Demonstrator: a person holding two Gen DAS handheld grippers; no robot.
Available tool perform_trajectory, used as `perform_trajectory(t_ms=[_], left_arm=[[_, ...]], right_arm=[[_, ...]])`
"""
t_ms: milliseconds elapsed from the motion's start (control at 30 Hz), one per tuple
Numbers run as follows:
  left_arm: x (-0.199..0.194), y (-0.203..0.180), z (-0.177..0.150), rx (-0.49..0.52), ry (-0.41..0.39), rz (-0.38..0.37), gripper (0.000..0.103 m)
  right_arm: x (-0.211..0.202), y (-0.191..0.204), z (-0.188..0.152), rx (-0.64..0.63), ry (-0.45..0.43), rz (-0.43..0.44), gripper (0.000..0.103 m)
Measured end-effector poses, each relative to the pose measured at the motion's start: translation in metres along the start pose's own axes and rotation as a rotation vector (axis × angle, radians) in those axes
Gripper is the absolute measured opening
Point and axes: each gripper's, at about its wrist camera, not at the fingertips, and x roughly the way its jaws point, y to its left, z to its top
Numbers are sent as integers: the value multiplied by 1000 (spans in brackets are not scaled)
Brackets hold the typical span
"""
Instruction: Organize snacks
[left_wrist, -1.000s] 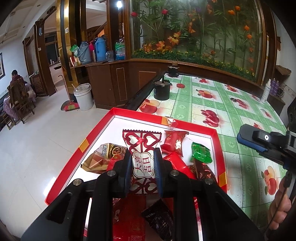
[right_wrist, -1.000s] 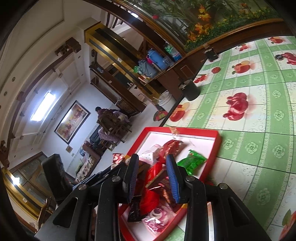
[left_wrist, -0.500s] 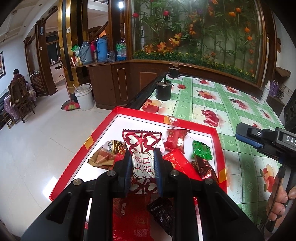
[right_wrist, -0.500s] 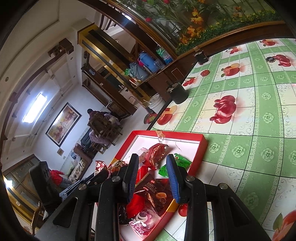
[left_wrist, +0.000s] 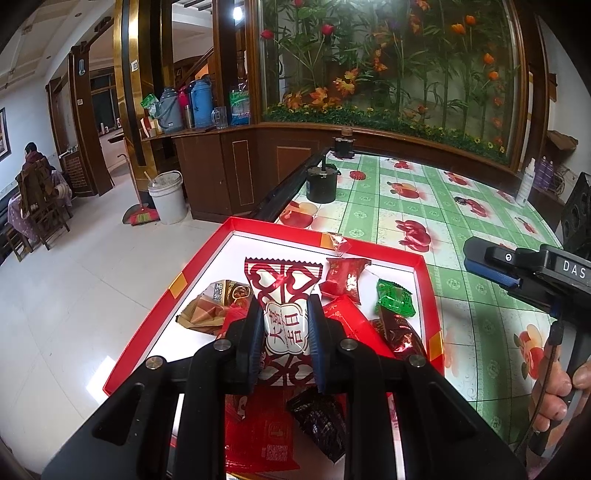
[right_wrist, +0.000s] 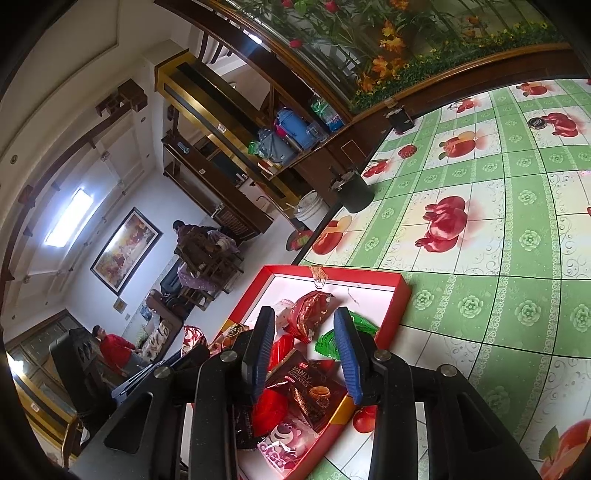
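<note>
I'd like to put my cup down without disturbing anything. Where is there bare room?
The green tablecloth beyond the red tray, between it and the black pot, is bare. Inside the tray, only the white strip along its far rim is free. The near half is crowded with snack packets, and the left gripper holds one there.

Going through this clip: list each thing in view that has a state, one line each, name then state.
left gripper: shut on the white-and-red packet, held above the tray.
white-and-red packet: sealed, upright between the pads.
right gripper: jaws opening, nothing between them, over the tray.
red tray: open, no lid, holding loose snacks.
green packet: sealed, lying in the tray.
dark brown packet: sealed, lying flat in the tray.
</note>
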Motion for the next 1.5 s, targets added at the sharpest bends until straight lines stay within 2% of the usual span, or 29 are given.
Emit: perform_trajectory(t_ms=[233, 300, 333, 367, 400, 433, 467, 567, 633, 800, 867, 933, 1033, 1167, 1267, 1367, 1500], left_arm=[[-7, -1, -1, -3, -11, 8, 20], [-10, 0, 0, -12, -17, 5, 24], [-12, 1, 0, -18, -20, 6, 33], [-14, 1, 0, -20, -24, 8, 48], [-17, 2, 1, -23, -34, 14, 56], [-21, 2, 1, -26, -54, 30, 69], [-24, 2, 1, -27, -67, 39, 76], [-34, 1, 3, -17, -116, 50, 78], [-40, 0, 5, -12, -132, 36, 83], [-56, -6, 7, -6, -187, 11, 83], [-66, -8, 8, -6, -228, -2, 84], [-75, -8, 8, -13, -256, -16, 89], [-83, -10, 7, -22, -271, -12, 89], [-89, -6, 3, -34, -273, 30, 89], [-94, 1, -2, -43, -283, 76, 89], [-106, 10, -7, -54, -333, 151, 89], [-134, 16, -13, -51, -429, 205, 89]], right_arm=[[-4, 0, 1, 2, -12, 3, 37], [-5, 0, 2, 5, -17, 2, 37], [-6, 0, 3, 6, -20, 2, 38], [-8, 0, 3, 9, -23, 3, 39], [-9, 0, 3, 11, -26, 4, 40], [-10, 0, 4, 13, -30, 5, 40], [-11, -1, 4, 13, -36, 6, 41], [-15, -4, 6, 24, -47, 7, 41], [-17, -6, 6, 34, -52, 7, 42], [-23, -7, 8, 38, -71, 9, 42], [-27, -5, 8, 26, -82, 4, 44], [-32, -3, 7, 13, -94, 5, 48], [-37, 2, 7, -30, -112, -16, 51], [-40, 12, 4, -109, -139, -76, 62], [-42, 17, 0, -158, -155, -119, 74], [-46, 21, -2, -201, -192, -166, 75], [-60, 29, -9, -251, -276, -210, 76]])
